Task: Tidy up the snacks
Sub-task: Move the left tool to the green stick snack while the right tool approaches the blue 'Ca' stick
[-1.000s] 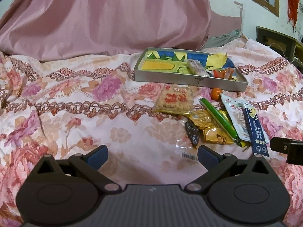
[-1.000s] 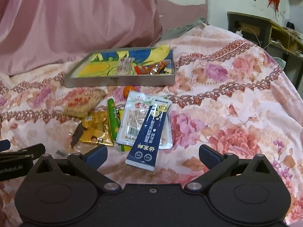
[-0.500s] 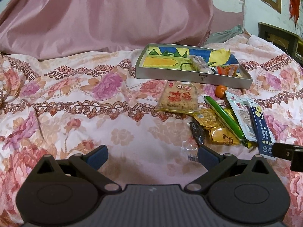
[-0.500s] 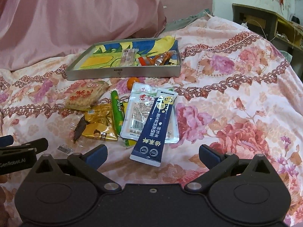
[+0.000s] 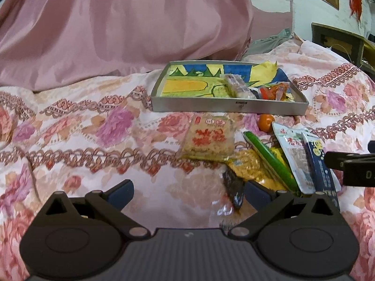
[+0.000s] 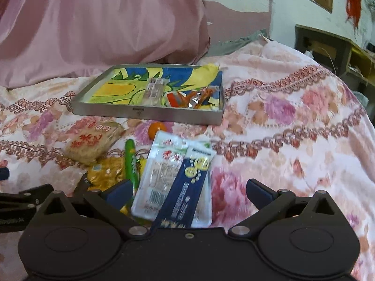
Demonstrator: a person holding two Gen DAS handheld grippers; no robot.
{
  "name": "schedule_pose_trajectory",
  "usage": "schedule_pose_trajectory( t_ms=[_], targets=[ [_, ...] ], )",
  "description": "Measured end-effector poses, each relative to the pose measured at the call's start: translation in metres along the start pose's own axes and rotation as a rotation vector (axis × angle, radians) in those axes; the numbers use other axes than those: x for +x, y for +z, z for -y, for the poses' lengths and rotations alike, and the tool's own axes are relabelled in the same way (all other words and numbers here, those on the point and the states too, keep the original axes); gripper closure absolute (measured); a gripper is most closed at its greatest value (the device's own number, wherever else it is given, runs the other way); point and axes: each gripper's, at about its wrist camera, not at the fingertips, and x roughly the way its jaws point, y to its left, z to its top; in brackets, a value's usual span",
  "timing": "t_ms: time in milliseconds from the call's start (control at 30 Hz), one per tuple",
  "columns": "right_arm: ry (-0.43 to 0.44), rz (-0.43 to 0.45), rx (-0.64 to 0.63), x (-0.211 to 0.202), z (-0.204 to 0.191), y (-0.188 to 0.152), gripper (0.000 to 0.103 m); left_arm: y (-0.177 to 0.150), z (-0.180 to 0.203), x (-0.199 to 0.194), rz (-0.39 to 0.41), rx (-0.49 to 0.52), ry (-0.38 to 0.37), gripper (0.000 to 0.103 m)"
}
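A grey metal tray (image 5: 229,106) (image 6: 150,113) with a bright picture inside sits on the floral bedspread and holds a clear packet (image 6: 154,89) and orange wrappers (image 6: 189,98). In front of it lie loose snacks: a rice cracker pack (image 5: 208,138) (image 6: 91,144), a green stick (image 5: 269,159) (image 6: 130,161), gold packets (image 5: 248,166), a white pouch (image 6: 164,171), a dark blue sachet (image 6: 187,189), a small orange (image 5: 266,121) and a dark packet (image 5: 234,189). My left gripper (image 5: 187,193) is open over bare cloth left of the pile. My right gripper (image 6: 187,193) is open with the blue sachet and white pouch between its fingers.
A big pink cloth mound (image 5: 117,28) rises behind the tray. A dark wooden cabinet (image 6: 328,49) stands at the far right. The bedspread (image 6: 293,121) runs bare to the right of the pile and to the left (image 5: 70,128).
Both grippers have moved forward and lower toward the snack pile. The blue sachet and white pouch now lie between the right fingers. No snack has shifted.
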Motion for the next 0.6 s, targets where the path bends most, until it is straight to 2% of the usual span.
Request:
schedule_pose_trajectory(
  t_ms=[200, 300, 400, 600],
  targets=[
    [-0.028, 0.025, -0.158, 0.03, 0.014, 0.008, 0.001, 0.015, 0.004, 0.012, -0.019, -0.013, 0.018, 0.001],
    [-0.018, 0.011, -0.098, 0.037, 0.027, 0.007, 0.001, 0.019, 0.005, 0.02, -0.029, -0.019, 0.025, 0.001],
    [0.052, -0.014, -0.028, 0.04, 0.034, 0.007, 0.001, 0.024, 0.008, 0.029, -0.047, -0.019, 0.036, 0.001],
    [0.101, -0.033, -0.073, 0.043, 0.021, 0.004, 0.001, 0.031, 0.018, 0.044, -0.068, -0.024, 0.046, 0.001]
  ],
)
